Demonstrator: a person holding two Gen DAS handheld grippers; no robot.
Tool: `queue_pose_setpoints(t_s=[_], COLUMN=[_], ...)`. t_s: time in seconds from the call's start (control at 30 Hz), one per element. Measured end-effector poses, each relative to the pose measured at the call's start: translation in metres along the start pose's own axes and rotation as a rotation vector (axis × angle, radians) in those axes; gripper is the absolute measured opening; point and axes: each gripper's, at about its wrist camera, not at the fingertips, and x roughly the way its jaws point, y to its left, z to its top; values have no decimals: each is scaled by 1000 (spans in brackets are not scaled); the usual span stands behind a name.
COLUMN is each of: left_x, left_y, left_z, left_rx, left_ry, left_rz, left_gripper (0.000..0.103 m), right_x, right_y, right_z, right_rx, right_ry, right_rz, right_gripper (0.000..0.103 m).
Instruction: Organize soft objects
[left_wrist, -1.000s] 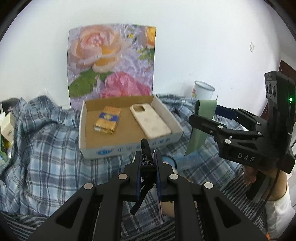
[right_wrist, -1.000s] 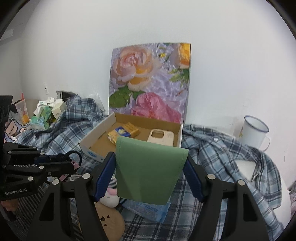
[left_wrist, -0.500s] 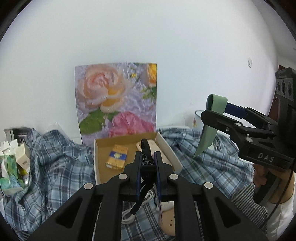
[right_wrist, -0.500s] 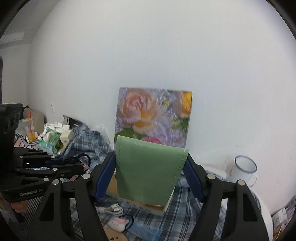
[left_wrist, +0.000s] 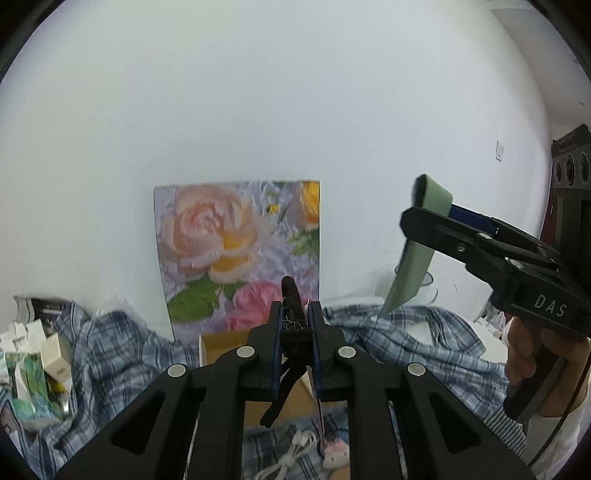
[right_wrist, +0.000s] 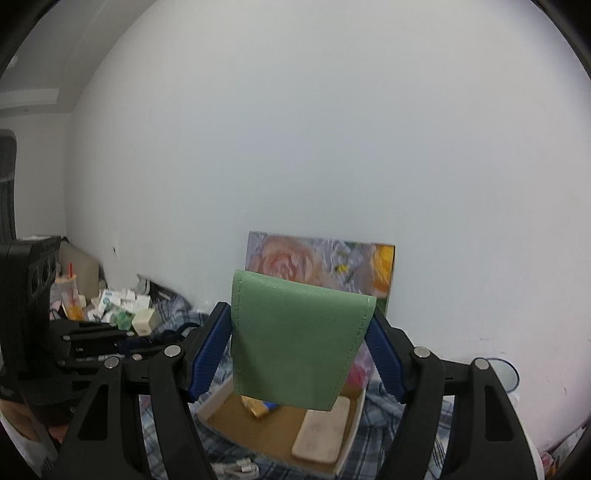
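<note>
My left gripper (left_wrist: 295, 317) is shut on a thin black elastic band (left_wrist: 290, 295) that sticks up between its blue pads and hangs down behind them. To its right my right gripper (left_wrist: 430, 216), held by a hand, is raised higher. In the right wrist view my right gripper (right_wrist: 297, 317) is shut on a flat green leather-like pouch (right_wrist: 299, 343), gripped by its two side edges. My left gripper (right_wrist: 173, 334) shows at the left there. Below both lies an open cardboard box (right_wrist: 225, 410) holding a yellow packet (right_wrist: 258, 406) and a pale phone case (right_wrist: 321, 435).
A floral board (left_wrist: 236, 251) leans on the white wall behind the box. Blue plaid cloth (left_wrist: 406, 339) covers the surface. On the cloth in front of the box lie a white cable (left_wrist: 291, 454) and a small pink-and-white toy (left_wrist: 336, 450). A pile of small cartons (left_wrist: 33, 369) sits left, an enamel mug (right_wrist: 502, 373) right.
Both grippers have risen and tipped upward, each keeping its grip. The box and cloth have dropped toward the bottom of both views, and the wall fills most of them.
</note>
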Motion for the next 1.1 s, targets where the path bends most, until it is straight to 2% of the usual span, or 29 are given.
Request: queue_pose_setpoints(t_s=[0.33,0.63,0.93,1.03,1.1], left_x=[7,20,59,73,83], left_y=[5,5,17,23,26], left_z=[34,48,33,26,21], left_rx=[34,87,62,50,41], left_ry=[-81,-125,-60,-31,-7], left_rz=[30,76,58,53,45], left_gripper=[14,14,14,14,14], right_x=[16,36,66,78,88], right_y=[-1,-5,-15,-23,-27], right_z=[26,21,-2,-9,-14], right_rx=[-7,1,40,91,98], right_ry=[-27,14,106,140,166], right_rz=[-8,-14,-6,38,20], right_gripper=[71,71,71,71,70])
